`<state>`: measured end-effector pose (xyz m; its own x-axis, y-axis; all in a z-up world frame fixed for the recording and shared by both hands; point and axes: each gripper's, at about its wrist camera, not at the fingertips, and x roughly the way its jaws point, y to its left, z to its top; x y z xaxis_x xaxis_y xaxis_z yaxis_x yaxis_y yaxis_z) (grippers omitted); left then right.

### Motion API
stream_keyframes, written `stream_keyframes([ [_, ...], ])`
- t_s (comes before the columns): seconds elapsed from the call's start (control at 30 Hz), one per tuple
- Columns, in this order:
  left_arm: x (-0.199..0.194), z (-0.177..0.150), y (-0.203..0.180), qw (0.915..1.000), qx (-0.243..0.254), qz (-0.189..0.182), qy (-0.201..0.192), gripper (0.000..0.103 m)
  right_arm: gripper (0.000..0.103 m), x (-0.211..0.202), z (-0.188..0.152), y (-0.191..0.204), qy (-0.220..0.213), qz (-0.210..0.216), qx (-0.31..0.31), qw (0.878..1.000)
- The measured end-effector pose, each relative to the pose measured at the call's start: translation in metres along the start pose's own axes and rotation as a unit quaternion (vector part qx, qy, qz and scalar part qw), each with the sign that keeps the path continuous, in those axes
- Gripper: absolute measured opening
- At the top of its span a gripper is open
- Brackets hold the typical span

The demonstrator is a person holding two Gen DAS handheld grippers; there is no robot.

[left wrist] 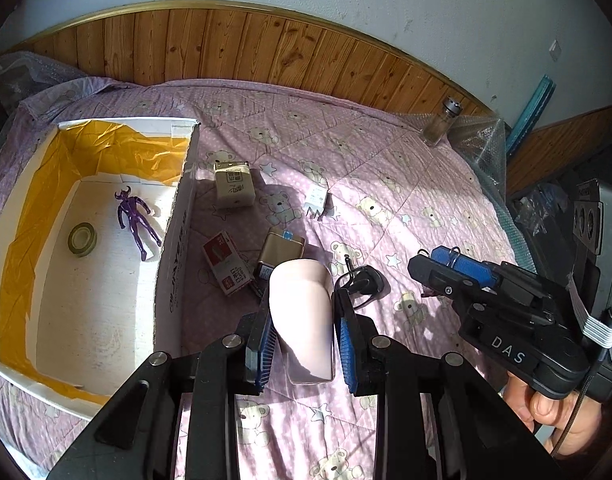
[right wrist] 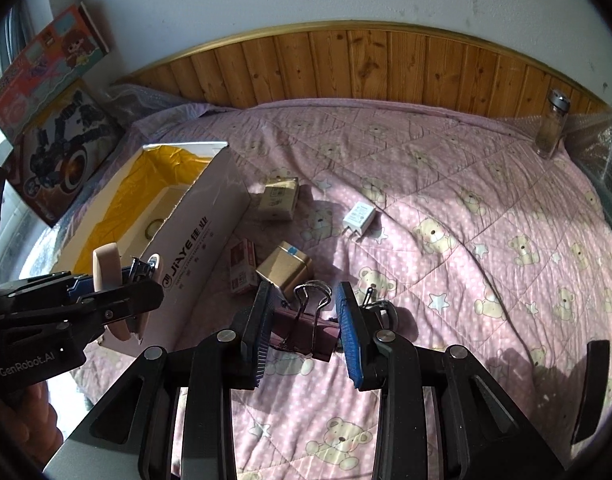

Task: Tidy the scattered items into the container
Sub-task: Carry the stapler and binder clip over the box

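We find the left gripper (left wrist: 302,320) clenched on a pale pink, smooth, rounded plastic object (left wrist: 304,316), which sits squarely between its blue-padded fingers (left wrist: 347,344) and is raised off the bed. In the right wrist view the same object (right wrist: 108,268) stands on edge in those fingers, beside the near wall of the box.

The right gripper (right wrist: 306,320) grasps a dark maroon binder clip (right wrist: 306,334) with silver wire handles, held crosswise between its fingers (right wrist: 351,334); the handles point forward, away from the camera.

The container, a white cardboard box lined with yellow tape (left wrist: 174,232), lies to the left of the left fingers on the pink bear-print quilt (left wrist: 385,184). Inside it we note a purple plastic figure (left wrist: 136,220) lying flat and a roll of clear tape (left wrist: 82,239), apart from each other.

Ahead of the left fingers, on the quilt, lie a red and white small carton (left wrist: 227,263) just beside the box wall, a gold metal tin (left wrist: 281,251) near the carton, a beige carton (left wrist: 232,185) farther forward, and a white plug adapter (left wrist: 317,200) forward and to the right. A black clip (left wrist: 361,284) rests just right of the left fingertips. A glass shaker jar with a metal cap (left wrist: 441,122) stands upright at the far right corner of the bed, well apart from both grippers.

A hand (left wrist: 553,412) holds the right gripper's handle.
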<state>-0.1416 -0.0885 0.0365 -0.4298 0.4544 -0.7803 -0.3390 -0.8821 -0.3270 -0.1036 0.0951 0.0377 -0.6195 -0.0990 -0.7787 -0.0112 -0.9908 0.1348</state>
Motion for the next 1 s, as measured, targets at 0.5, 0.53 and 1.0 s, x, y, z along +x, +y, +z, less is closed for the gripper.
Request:
stream_keyframes([
  [0.5, -0.044, -0.001, 0.036, 0.9972, -0.06, 0.002, -0.045, 0.029, 0.033, -0.002, 0.023, 0.064, -0.011, 0.057, -0.059, 0.997],
  [0.53, -0.046, -0.002, 0.038, 0.9968, -0.064, 0.003, -0.047, 0.029, 0.033, -0.002, 0.024, 0.068, -0.011, 0.061, -0.061, 0.996],
  [1.0, -0.071, -0.004, 0.072, 0.9913, -0.106, 0.045, -0.063, 0.029, 0.033, -0.002, 0.035, 0.116, -0.014, 0.103, -0.1, 0.99],
])
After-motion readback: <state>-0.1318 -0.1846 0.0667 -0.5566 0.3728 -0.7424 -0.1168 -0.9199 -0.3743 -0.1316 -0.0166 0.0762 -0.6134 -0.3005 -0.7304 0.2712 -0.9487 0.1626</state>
